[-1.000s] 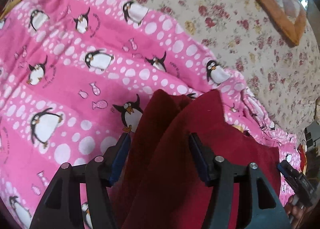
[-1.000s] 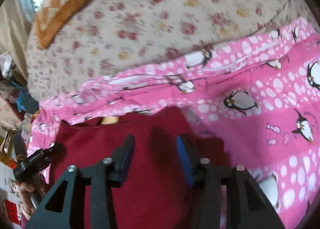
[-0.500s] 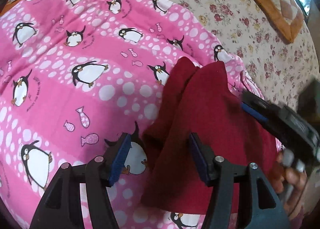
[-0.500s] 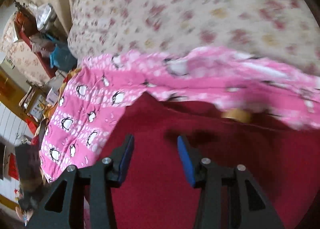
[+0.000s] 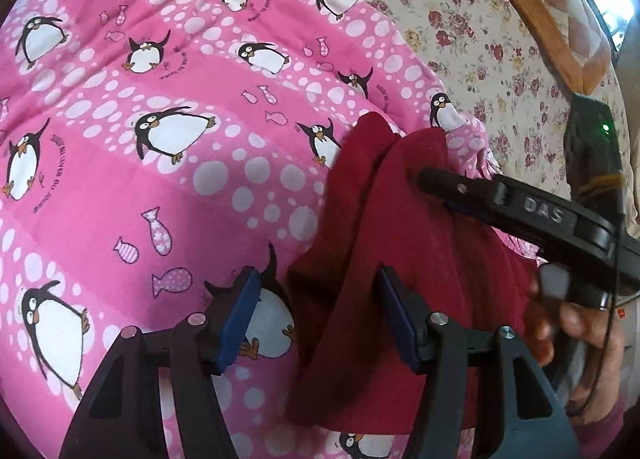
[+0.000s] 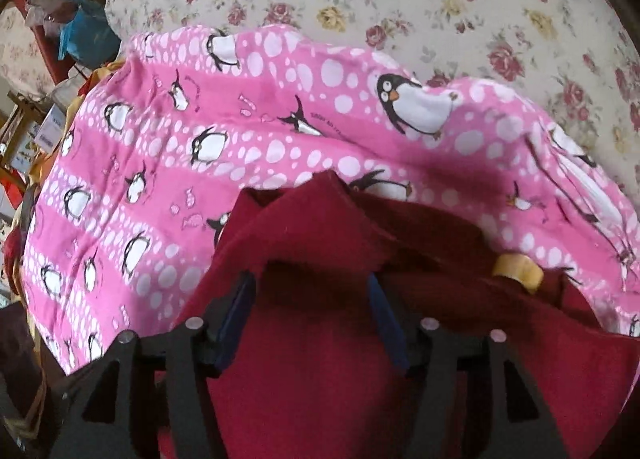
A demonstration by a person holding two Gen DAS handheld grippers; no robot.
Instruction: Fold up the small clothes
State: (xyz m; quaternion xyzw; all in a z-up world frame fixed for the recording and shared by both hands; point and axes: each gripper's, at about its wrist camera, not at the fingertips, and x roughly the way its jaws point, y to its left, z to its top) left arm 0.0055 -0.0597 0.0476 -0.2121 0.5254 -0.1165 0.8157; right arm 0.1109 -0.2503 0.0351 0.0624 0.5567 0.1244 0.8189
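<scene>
The dark red cloth [image 5: 404,243] lies bunched on the pink penguin blanket [image 5: 168,163]. The left gripper [image 5: 316,315] is spread wide, pinching nothing. The right gripper [image 6: 308,315] has just been opening over the cloth and grips nothing

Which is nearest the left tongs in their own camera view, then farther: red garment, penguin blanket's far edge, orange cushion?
1. Red garment, between the left tongs.
2. Penguin blanket edge, beyond.
3. Orange cushion, top right, farthest.
</scene>
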